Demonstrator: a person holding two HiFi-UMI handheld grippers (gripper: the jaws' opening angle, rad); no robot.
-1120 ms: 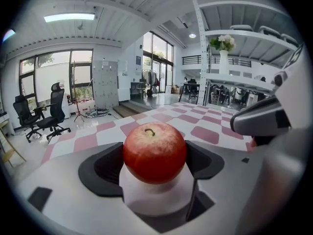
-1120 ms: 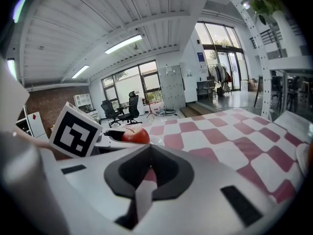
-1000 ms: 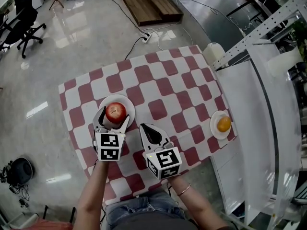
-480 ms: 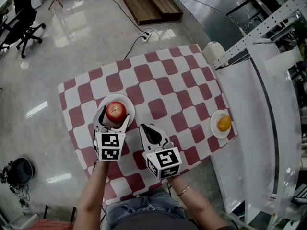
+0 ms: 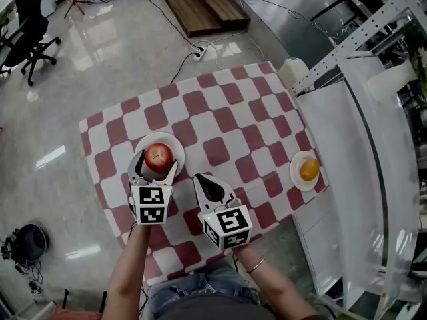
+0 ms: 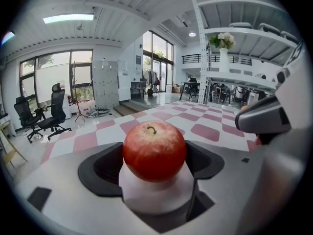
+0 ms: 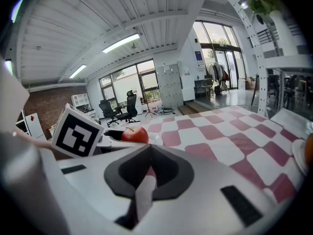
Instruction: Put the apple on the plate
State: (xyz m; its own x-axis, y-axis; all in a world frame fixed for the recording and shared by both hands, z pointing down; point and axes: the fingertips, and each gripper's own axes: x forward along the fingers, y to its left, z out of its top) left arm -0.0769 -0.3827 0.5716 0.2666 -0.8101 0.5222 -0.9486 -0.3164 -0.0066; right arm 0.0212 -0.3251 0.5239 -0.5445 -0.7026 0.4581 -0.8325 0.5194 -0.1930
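A red apple (image 5: pixel 159 157) rests on a white plate (image 5: pixel 175 148) at the near left of the red-and-white checked table (image 5: pixel 227 122). My left gripper (image 5: pixel 157 163) has a jaw on each side of the apple, and both pads touch it. In the left gripper view the apple (image 6: pixel 154 151) fills the gap between the dark pads, with the plate (image 6: pixel 156 197) under it. My right gripper (image 5: pixel 212 187) is shut and empty on the cloth just right of the plate. From the right gripper view the apple (image 7: pixel 135 135) shows to the left, behind the left gripper's marker cube.
An orange (image 5: pixel 309 170) lies on a small plate (image 5: pixel 298 179) at the table's near right edge. A white shelf unit (image 5: pixel 347 159) stands against the table's right side. An office chair (image 5: pixel 30 25) and floor cables are far off to the left.
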